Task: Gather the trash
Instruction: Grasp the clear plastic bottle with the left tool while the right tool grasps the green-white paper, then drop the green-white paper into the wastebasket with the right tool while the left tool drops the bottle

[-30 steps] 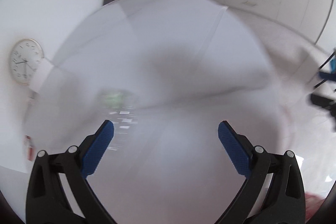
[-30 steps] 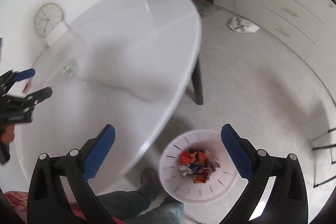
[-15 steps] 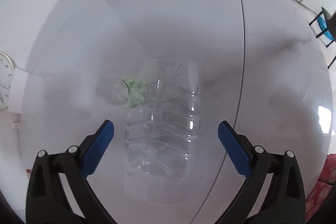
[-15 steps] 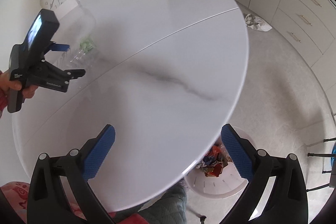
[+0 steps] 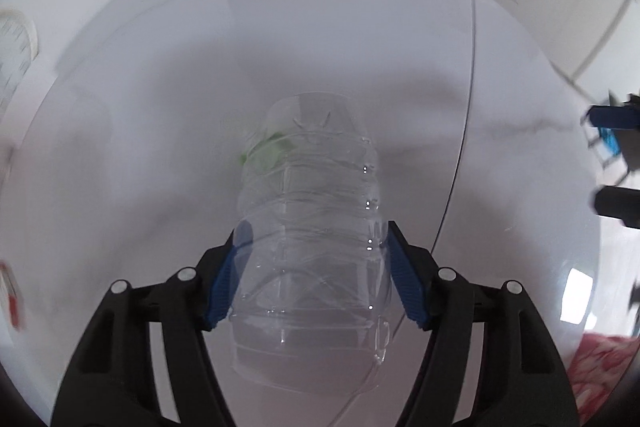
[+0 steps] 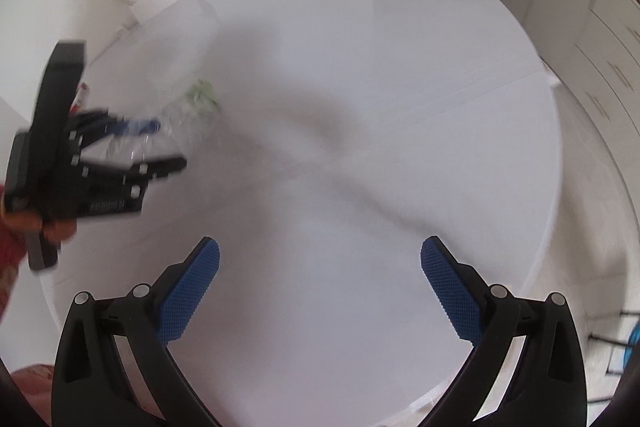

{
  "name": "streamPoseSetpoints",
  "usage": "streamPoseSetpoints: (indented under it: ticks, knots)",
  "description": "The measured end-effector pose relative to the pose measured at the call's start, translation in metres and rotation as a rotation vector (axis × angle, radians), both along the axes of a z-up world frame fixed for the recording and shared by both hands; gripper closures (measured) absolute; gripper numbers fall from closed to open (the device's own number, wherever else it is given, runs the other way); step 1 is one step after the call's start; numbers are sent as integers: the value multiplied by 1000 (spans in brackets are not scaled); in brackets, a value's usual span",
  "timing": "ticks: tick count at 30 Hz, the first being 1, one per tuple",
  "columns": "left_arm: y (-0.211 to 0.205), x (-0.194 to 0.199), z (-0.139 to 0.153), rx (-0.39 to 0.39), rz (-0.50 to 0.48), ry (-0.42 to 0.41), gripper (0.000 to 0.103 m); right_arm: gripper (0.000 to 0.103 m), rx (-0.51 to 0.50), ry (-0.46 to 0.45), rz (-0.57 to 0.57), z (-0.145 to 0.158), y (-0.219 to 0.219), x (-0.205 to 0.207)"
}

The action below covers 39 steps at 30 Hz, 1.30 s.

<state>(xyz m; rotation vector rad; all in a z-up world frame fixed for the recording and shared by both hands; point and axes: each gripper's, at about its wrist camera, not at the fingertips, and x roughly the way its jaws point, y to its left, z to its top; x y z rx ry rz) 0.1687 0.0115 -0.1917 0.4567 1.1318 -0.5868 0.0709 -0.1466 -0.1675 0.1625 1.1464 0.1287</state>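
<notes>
The crushed clear plastic bottle (image 5: 308, 239) lies on the round white marble surface (image 5: 360, 67), near its left side, with the left gripper (image 5: 310, 267) closed on its ribbed body, both blue pads touching its sides. A crumpled green scrap (image 5: 266, 151) sits just beside the bottle's far end. The right gripper (image 6: 320, 283) hovers spread wide over bare surface near the front edge, holding nothing.

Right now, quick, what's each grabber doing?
Left gripper: jaws closed on the clear plastic bottle.
Right gripper: jaws open, holding nothing, over the white table.
</notes>
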Motion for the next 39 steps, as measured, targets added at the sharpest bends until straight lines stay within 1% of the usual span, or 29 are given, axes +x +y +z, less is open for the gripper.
streamPoseSetpoints:
  ticks: [2, 3, 5, 6, 8, 9, 13, 15, 16, 19, 20, 21, 22, 23, 25, 28, 31, 35, 39]
  knots:
    - [14, -6, 9, -45, 59, 3, 39, 3, 17, -19, 30, 2, 11, 18]
    - [21, -3, 12, -55, 78, 1, 39, 3, 29, -26, 47, 3, 18, 30]
    - [40, -10, 18, -83, 135, -2, 39, 3, 56, -35, 75, 4, 29, 45]
    - [55, -14, 19, -90, 157, -5, 39, 3, 73, -39, 98, 3, 38, 59]
    - [69, -19, 25, -114, 218, -10, 39, 3, 96, -48, 126, 2, 52, 77]
    - [76, -21, 29, -129, 254, -7, 39, 7, 104, -49, 141, 0, 59, 87]
    - [89, -34, 39, -170, 371, -4, 39, 16, 114, -33, 180, -12, 84, 117]
    - [97, -39, 40, -167, 400, -10, 39, 24, 96, -12, 210, -22, 99, 131]
    - [100, -40, 40, -165, 410, -10, 39, 25, 83, -3, 225, -27, 106, 139]
    - [108, -46, 36, -165, 436, -13, 39, 37, 48, 27, 269, -40, 120, 146]
    - [108, -53, 38, -164, 443, -14, 39, 47, 37, 36, 284, -43, 124, 148]
    - [110, -52, 37, -165, 452, -15, 39, 58, 24, 41, 295, -45, 127, 149]
    - [111, -55, 35, -167, 458, -16, 39, 65, 7, 43, 304, -47, 129, 150]
    - [109, -54, 34, -168, 460, -16, 39, 71, -5, 44, 313, -48, 131, 149]
    - [106, -53, 34, -166, 461, -19, 39, 75, -6, 33, 316, -46, 131, 149]
    - [103, -54, 38, -163, 447, -30, 39, 75, 2, 13, 308, -38, 124, 146]
    - [97, -61, 42, -163, 415, -37, 39, 75, 25, -13, 276, -24, 107, 137]
    - [71, -73, 51, -172, 328, -47, 39, 75, 47, -51, 213, -1, 69, 105]
    - [29, -90, 61, -196, 211, -38, 39, 75, 42, -71, 127, 20, 11, 48]
